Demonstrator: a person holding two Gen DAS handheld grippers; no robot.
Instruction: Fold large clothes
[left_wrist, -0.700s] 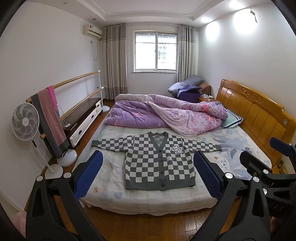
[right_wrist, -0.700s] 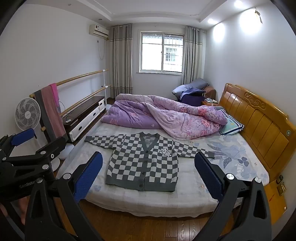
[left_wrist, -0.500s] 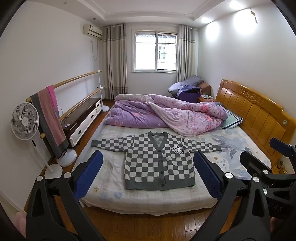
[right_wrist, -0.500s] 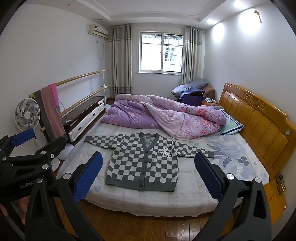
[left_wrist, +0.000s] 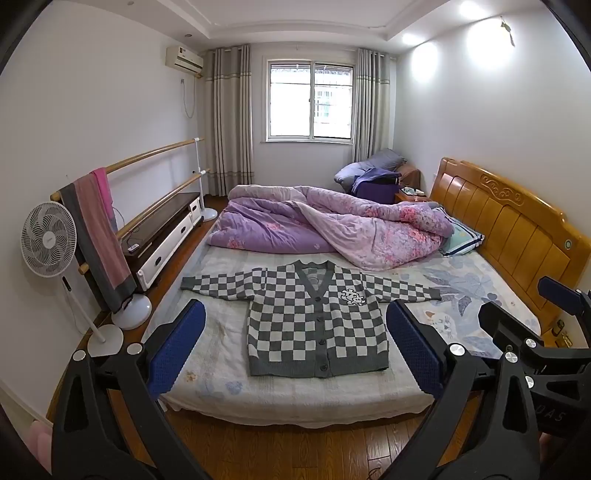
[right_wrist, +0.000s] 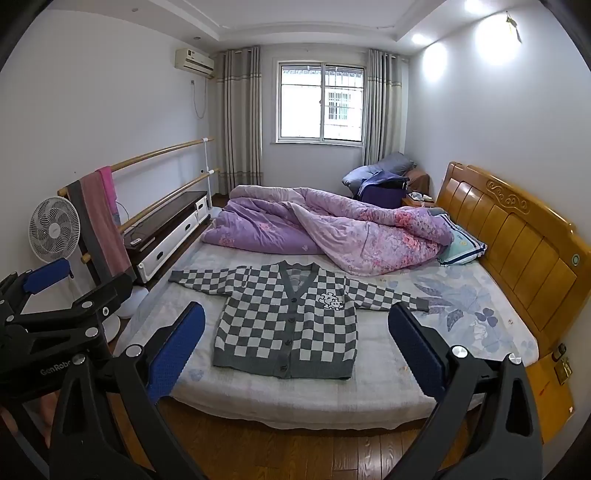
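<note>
The checkered cardigan (left_wrist: 317, 325) lies flat, buttoned, sleeves spread, on the near half of the bed (left_wrist: 295, 395), below the purple quilt (left_wrist: 332, 229). The left gripper (left_wrist: 295, 350) and right gripper (right_wrist: 295, 349) hang off the bed with jaws spread, gripping nothing. I judge the loose knit may bunch if pinched unevenly. Only the right view shows the left gripper's side; only the left view shows the fan's base (left_wrist: 105, 338).

Both wrist views from the bed's (left_wrist: 295, 398) foot side, facing the window (right_wrist: 320, 102), side by side
</note>
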